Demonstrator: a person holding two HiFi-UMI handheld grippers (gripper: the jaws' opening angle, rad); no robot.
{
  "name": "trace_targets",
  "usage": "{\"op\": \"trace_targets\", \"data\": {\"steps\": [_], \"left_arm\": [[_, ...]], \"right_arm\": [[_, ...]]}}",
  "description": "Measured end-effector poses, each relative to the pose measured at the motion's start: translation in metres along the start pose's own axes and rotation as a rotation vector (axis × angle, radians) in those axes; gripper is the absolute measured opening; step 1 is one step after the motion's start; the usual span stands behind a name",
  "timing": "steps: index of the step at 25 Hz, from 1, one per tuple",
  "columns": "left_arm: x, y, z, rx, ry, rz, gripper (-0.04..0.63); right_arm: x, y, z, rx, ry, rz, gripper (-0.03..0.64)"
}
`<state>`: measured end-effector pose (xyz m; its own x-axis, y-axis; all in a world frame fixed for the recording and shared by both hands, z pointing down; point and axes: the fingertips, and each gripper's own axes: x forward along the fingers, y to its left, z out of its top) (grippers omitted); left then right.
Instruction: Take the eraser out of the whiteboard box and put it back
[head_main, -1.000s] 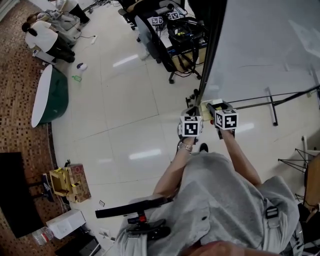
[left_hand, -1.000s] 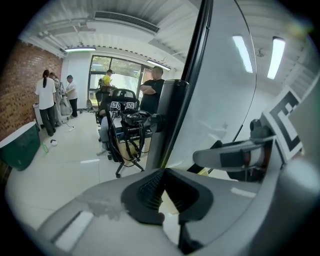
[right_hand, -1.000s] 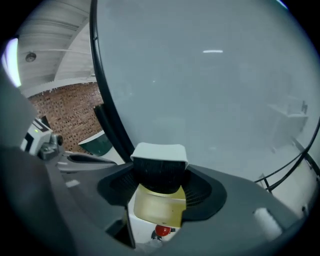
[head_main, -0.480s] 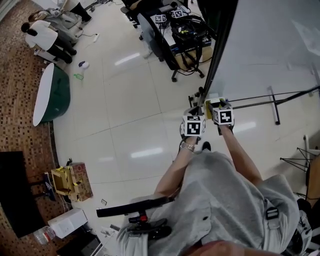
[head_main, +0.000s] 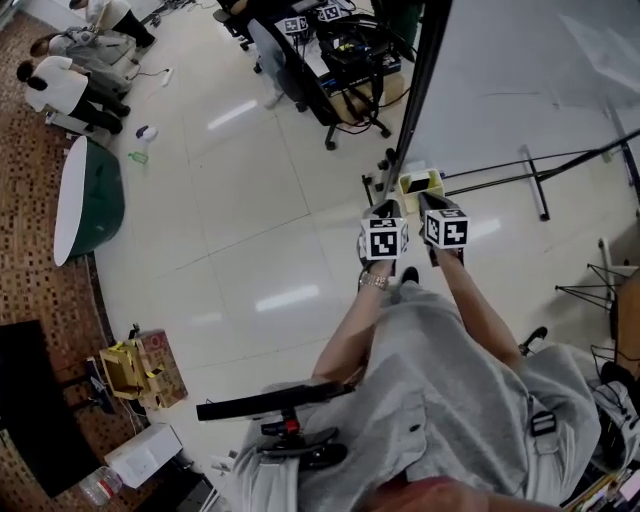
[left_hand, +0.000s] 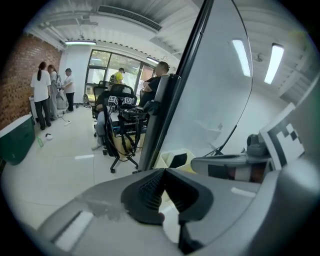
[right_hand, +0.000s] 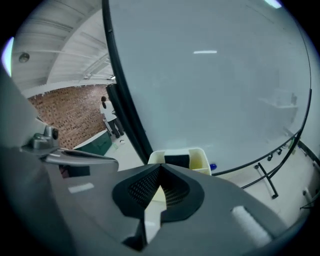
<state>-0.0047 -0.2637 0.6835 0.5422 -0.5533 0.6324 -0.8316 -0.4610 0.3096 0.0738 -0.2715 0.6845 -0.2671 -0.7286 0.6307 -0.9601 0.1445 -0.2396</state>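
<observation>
The right tool (right_hand: 160, 169) is pinched shut, empty; eraser (right_hand: 176, 160) (dark block) sits in its box (right_hand: 201, 159) just beyond the tips.

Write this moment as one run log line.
left gripper: jaws shut, empty | right gripper: jaws shut, empty | eraser: inside whiteboard box, not yet taken

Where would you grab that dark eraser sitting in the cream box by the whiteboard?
Probably its exposed top edge, coming down from above: the eraser sits inside the box, whose walls cover its lower part and sides. The right gripper, now shut, would have to open first.
</observation>
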Motion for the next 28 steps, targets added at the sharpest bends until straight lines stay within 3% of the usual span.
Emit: {"op": "trace_targets", "data": {"steps": [9, 20, 28], "left_arm": [[-0.023, -0.052, -0.026, 0.016, -0.019, 0.052, 0.005], [-0.056, -0.158, -0.130, 0.010, 0.037, 0.125, 0.006], [-0.076, -0.171, -0.122, 0.040, 0.000, 0.127, 0.006]], "right_arm": [[-0.041, 0.033, -0.045, -0.100, 0.067, 0.136, 0.003], [-0.134, -0.001, -0.145, -0.065, 0.142, 0.257, 0.003], [-0.162, 0.003, -0.148, -0.104, 0.118, 0.260, 0.003]]}}
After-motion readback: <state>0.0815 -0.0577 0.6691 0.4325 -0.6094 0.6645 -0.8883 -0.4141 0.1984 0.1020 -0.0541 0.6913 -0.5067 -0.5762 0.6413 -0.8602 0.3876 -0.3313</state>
